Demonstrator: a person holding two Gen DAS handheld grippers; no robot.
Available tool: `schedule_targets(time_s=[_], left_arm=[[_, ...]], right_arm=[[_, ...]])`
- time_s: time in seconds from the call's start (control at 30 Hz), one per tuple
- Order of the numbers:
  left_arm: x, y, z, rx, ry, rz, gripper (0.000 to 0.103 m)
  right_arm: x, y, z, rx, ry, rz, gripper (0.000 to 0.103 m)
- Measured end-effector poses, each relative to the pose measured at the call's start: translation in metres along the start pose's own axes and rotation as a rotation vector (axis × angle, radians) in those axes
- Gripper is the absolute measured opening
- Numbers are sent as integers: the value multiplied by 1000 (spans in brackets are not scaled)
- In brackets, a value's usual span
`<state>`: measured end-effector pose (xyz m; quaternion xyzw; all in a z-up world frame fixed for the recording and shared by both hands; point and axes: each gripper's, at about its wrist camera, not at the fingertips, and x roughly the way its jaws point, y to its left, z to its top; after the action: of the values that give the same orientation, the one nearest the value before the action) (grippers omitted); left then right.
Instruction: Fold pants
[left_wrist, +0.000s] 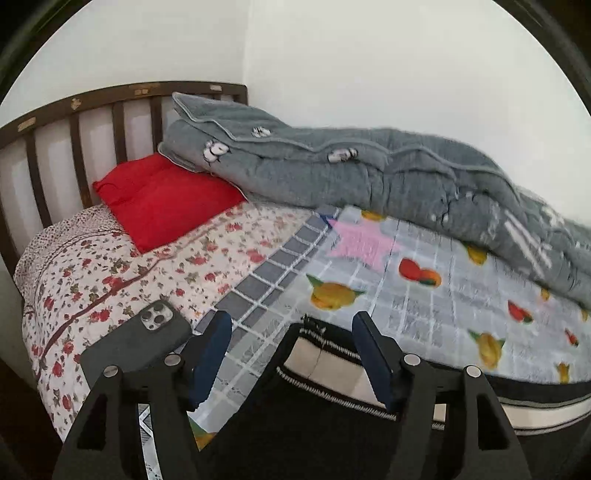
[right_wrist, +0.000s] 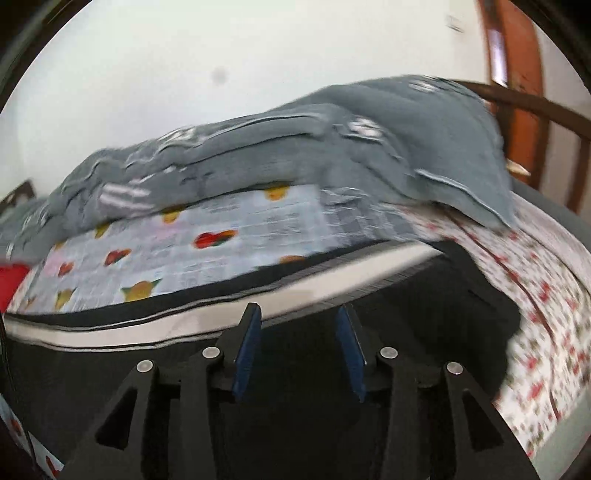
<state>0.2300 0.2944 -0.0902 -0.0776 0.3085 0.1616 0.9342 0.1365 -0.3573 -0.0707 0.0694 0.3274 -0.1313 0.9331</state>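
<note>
Black pants (left_wrist: 303, 424) with a cream and black side stripe (left_wrist: 332, 363) lie flat on the fruit-print bed sheet (left_wrist: 424, 295). My left gripper (left_wrist: 291, 332) is open above one end of the pants, its blue pads spread either side of the stripe. In the right wrist view the pants (right_wrist: 424, 295) stretch across the bed with the stripe (right_wrist: 147, 330) running along their far edge. My right gripper (right_wrist: 297, 321) is open over the black cloth, holding nothing. That view is blurred by motion.
A dark phone (left_wrist: 136, 343) lies on the floral sheet (left_wrist: 129, 266) left of my left gripper. A red pillow (left_wrist: 166, 203) and a wooden headboard (left_wrist: 74, 147) are behind it. A rolled grey quilt (left_wrist: 369, 170) lies along the wall; it also shows in the right wrist view (right_wrist: 295, 147).
</note>
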Motion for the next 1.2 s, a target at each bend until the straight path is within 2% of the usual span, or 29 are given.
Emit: schedule_targets(time_s=[0.13,0.27,0.3,0.33,0.37,0.4,0.47,0.5,0.67,0.8,0.83,0.87,0.9,0.93,1.03,1.13,1.2], left_arm=[[25,-3,-7,17,80,-19,66],[53,-13,-16,71,163,2,66],[58,-16,-17,87,167,12,62],[63,-19,-19,98,166,23,56],[66,-20,-19,104,165,22,28],[68,-21,-18,107,164,11,11],[59,-17,-16,77,82,12,10],[56,-13,-15,54,66,2,10],[73,-9,-17,14,106,3,10],[75,-12,-19,24,101,19,10],[74,-12,-19,27,102,21,10],[74,-12,-19,28,103,21,10],[74,-11,-19,29,103,19,10],[73,-10,-20,28,101,17,10],[67,-6,-21,16,80,2,9],[45,1,-16,-9,4,-42,9],[41,2,-8,-13,-25,-13,2]], right_arm=[[27,43,11,-128,22,40,48],[53,81,19,-266,44,89,54],[58,86,20,-292,50,106,54],[65,93,21,-321,58,121,54],[71,98,23,-346,67,135,54],[76,101,23,-363,74,148,54],[86,108,26,-405,94,192,55],[89,112,26,-430,103,215,57],[109,130,22,-559,131,257,60],[141,144,16,-624,215,287,60],[149,149,12,-648,250,296,57],[152,151,9,-666,260,304,46],[151,153,6,-683,259,328,13],[148,156,4,-706,268,363,3],[136,163,-9,-785,205,312,3],[116,145,8,-673,135,379,2],[106,138,19,-635,96,406,2]])
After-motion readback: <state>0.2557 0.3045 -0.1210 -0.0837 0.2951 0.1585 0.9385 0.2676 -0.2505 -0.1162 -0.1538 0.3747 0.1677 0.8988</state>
